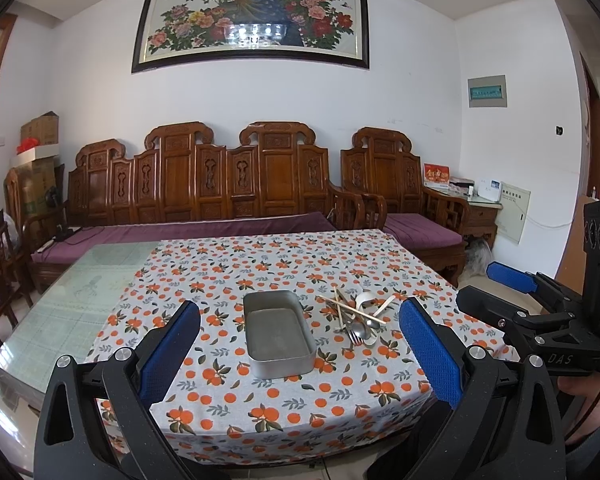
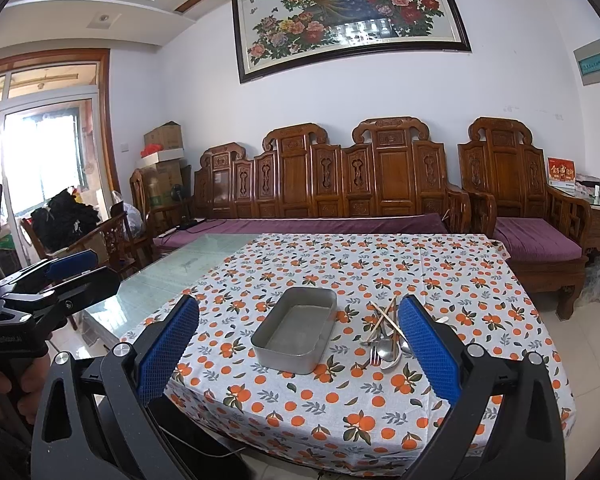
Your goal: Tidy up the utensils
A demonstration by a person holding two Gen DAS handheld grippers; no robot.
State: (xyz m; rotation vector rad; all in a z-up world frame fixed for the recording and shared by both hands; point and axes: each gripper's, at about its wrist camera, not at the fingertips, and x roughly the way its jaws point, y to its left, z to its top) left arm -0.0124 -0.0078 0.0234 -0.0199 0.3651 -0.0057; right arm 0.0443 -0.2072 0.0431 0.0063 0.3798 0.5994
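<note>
Utensils point(image 1: 358, 318) heaped beside grey metal tray point(image 1: 278, 330), left gripper point(image 1: 300, 356) and right gripper point(image 2: 298, 354) spread wide, empty

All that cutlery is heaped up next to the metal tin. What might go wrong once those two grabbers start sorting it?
The chopsticks lie crossed over the spoons and fork, so lifting one piece could drag or scatter others. The pile sits close to the metal tin; a wide-open right gripper might knock it or bunch the tablecloth.

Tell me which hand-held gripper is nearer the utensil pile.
Right. The right hand-held gripper frames the utensil pile near its right-side finger. The left hand-held gripper sits further left, centred on the metal tray. Both hover short of the table, open.
</note>
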